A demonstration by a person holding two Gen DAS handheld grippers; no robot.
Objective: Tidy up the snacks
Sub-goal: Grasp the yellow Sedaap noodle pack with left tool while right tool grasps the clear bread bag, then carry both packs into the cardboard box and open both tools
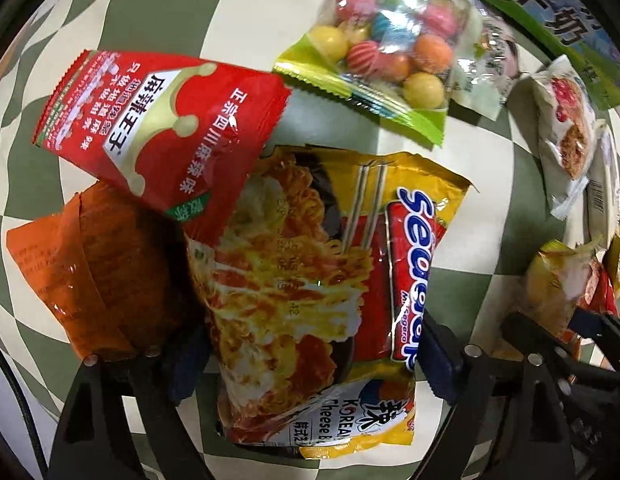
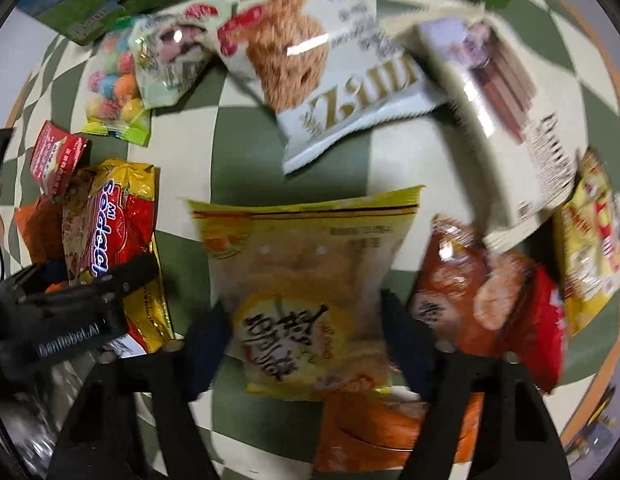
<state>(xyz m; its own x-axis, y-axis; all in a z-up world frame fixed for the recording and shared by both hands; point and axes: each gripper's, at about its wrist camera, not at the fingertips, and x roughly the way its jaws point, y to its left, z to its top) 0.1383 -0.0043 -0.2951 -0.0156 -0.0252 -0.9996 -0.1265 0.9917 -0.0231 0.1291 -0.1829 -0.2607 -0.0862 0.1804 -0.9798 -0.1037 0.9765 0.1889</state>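
While the left wrist camera looks down, the left gripper (image 1: 310,364) has its two fingers on each side of a yellow noodle packet (image 1: 310,292), and they seem to squeeze it. The noodle packet lies on a green and cream checkered cloth (image 1: 450,216). A red spicy snack bag (image 1: 157,128) leans over its top left corner. An orange packet (image 1: 89,268) sits just to the left, partly under both. Farther up is a bag of colored candy balls (image 1: 382,52). At the right edge lies a white pastry packet (image 1: 566,128), and the other gripper comes in low at the right.

From the right wrist camera, the picture is blurry. The right gripper (image 2: 305,344) has its fingers on both sides of a yellow bread bag (image 2: 305,280), pressing it at the sides. Under that bag an orange bag (image 2: 374,432) peeks out. Above is a white cookie packet (image 2: 330,72), and beside it a white wafer box (image 2: 506,116). A red chip bag (image 2: 494,300) lies to the right. At the left, the noodle packet (image 2: 109,248) is held in the left gripper (image 2: 85,304).
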